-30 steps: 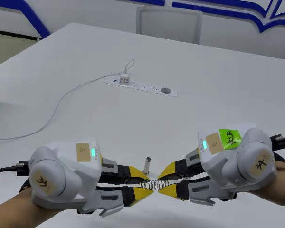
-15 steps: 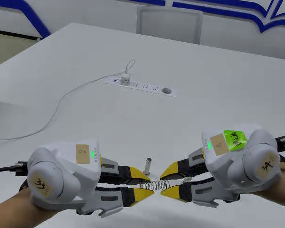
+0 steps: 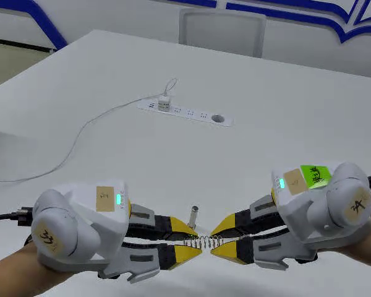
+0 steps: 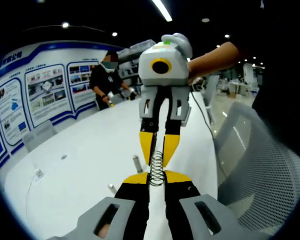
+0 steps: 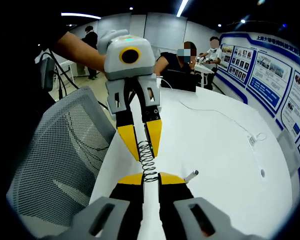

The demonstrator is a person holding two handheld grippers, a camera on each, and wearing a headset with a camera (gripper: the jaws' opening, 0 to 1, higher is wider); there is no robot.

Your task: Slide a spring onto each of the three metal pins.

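A thin coil spring (image 3: 204, 242) stretches level between the two grippers, just above the white table (image 3: 247, 154). My left gripper (image 3: 190, 242) is shut on the spring's left end (image 4: 156, 167). My right gripper (image 3: 217, 242) faces it, shut at the other end (image 5: 146, 159) on a metal pin that the jaws and coils mostly hide. A second pin (image 3: 193, 216) stands upright just behind the spring; the same pin (image 4: 137, 163) sits left of the jaws in the left gripper view and another pin (image 4: 112, 189) lies nearer. The right gripper view shows a pin (image 5: 191, 175) to the right.
A white power strip (image 3: 185, 113) with a plugged-in cable (image 3: 80, 133) lies mid-table. A chair back (image 3: 221, 30) stands at the far edge and a mesh chair (image 5: 60, 150) at the near edge. People stand in the background.
The right gripper has drawn away to the right and the spring now spans a longer gap. The left gripper has hardly moved.
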